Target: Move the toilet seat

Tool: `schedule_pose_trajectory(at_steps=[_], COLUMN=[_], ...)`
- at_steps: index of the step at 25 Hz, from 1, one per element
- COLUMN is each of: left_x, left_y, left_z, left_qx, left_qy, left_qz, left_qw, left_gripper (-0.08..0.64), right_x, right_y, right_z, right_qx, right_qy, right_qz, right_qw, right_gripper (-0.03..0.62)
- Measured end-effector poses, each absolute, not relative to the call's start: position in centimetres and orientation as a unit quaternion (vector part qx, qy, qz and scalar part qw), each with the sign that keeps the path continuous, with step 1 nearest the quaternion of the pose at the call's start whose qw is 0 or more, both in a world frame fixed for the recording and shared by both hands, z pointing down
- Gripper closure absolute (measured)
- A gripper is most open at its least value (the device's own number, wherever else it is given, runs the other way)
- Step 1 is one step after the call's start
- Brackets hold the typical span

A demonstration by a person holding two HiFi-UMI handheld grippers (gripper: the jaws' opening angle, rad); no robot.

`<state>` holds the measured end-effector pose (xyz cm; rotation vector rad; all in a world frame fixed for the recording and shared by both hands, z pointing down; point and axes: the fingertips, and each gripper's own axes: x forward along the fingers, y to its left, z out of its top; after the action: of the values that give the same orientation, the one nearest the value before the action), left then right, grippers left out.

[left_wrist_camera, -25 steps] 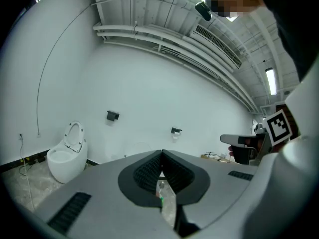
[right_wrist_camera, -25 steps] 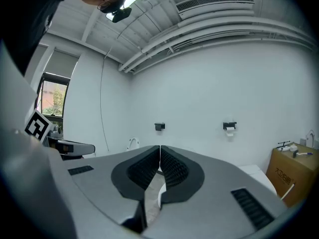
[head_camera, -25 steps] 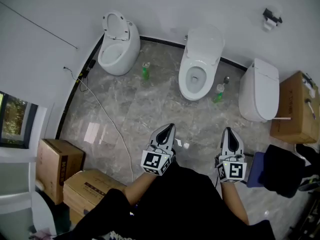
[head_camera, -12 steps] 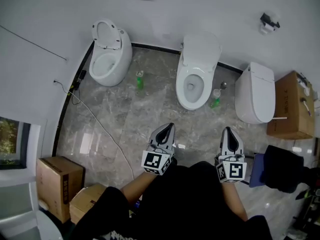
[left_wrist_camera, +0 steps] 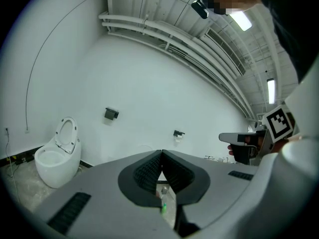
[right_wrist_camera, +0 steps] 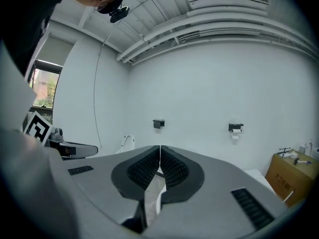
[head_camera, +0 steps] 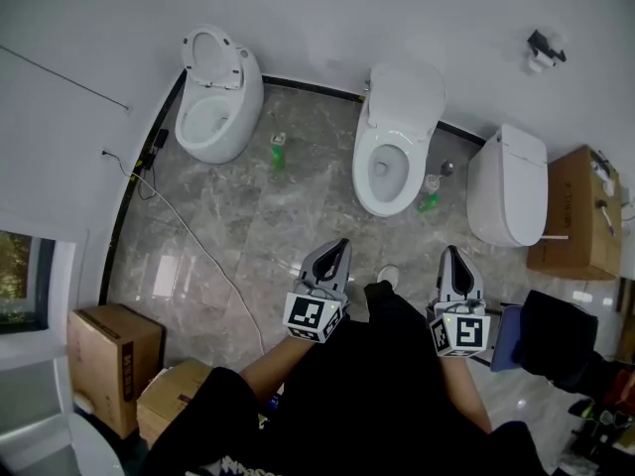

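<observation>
floor (head_camera: 248, 236): grey marble | toilet (head_camera: 407, 97): by far wall, lid up, toilet seat (head_camera: 389, 202) down on bowl | left gripper (head_camera: 339, 250): jaws together, empty | right gripper (head_camera: 451, 254): jaws together, empty, well apart from toilet

Grey marble floor (head_camera: 248, 228) is gleaming under the lights. One green bottle (head_camera: 279, 153) stands far and left of centre, and a second green bottle (head_camera: 430, 195) stands further right, well apart from it. A thin cable (head_camera: 198, 256) snakes from the left wall towards the near side. Near left, a cardboard box (head_camera: 112, 363) has a smaller box (head_camera: 171, 400) just beside it. Far right sits a third box (head_camera: 573, 216). A paper holder (head_camera: 542, 48) hangs on the far wall.
</observation>
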<state>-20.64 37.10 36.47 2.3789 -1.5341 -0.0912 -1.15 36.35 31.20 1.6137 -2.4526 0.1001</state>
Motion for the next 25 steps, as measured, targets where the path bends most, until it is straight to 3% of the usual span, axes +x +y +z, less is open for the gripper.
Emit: schedule_pose_trajectory(at_steps=[15,25], left_x=[-17.0,-9.6], left_y=[27.4,17.7], left_z=[37.7,39.6], left_qx=[0.821,0.83], left_qy=[-0.543,-0.524], left_qz=[0.007,0.036], left_qw=[0.176,0.188], left_gripper=[0.546,0.546], right_x=[3.3,8.0], right_y=[25.0,15.6], right_z=[34.4,37.7], right_qx=[0.558,0.54], right_qy=[-0.821,-0.825], right_qz=[0.09,0.151], right_qw=[0.08,0.078], right_gripper=[0.561,0.561])
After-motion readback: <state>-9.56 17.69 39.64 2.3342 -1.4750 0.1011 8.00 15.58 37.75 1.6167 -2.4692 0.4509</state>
